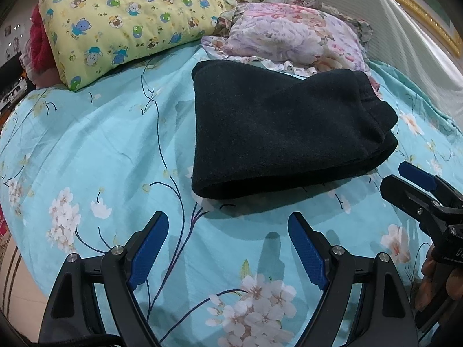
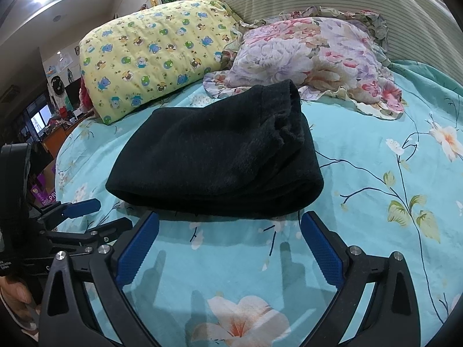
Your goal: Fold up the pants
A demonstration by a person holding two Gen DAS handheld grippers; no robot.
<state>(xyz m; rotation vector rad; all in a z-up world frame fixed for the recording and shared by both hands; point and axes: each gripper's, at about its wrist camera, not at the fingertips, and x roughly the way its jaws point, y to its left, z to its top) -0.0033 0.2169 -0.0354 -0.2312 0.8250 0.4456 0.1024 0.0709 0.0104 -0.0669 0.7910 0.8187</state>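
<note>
The black pants (image 1: 277,133) lie folded into a thick, compact bundle on the turquoise floral bedsheet (image 1: 101,150). They also show in the right wrist view (image 2: 220,156), with the waistband end toward the pillows. My left gripper (image 1: 228,231) is open and empty, a little short of the bundle's near edge. My right gripper (image 2: 230,228) is open and empty, its blue pads (image 2: 321,248) just short of the bundle's near fold. The right gripper also shows at the right edge of the left wrist view (image 1: 416,185), and the left gripper at the left of the right wrist view (image 2: 84,205).
A yellow cartoon-print pillow (image 1: 130,20) and a floral ruffled pillow (image 1: 295,34) lie behind the pants. A striped padded headboard (image 1: 390,29) rises beyond them. The bed's left edge (image 1: 17,231) drops to the floor. Room furniture (image 2: 43,127) stands at far left.
</note>
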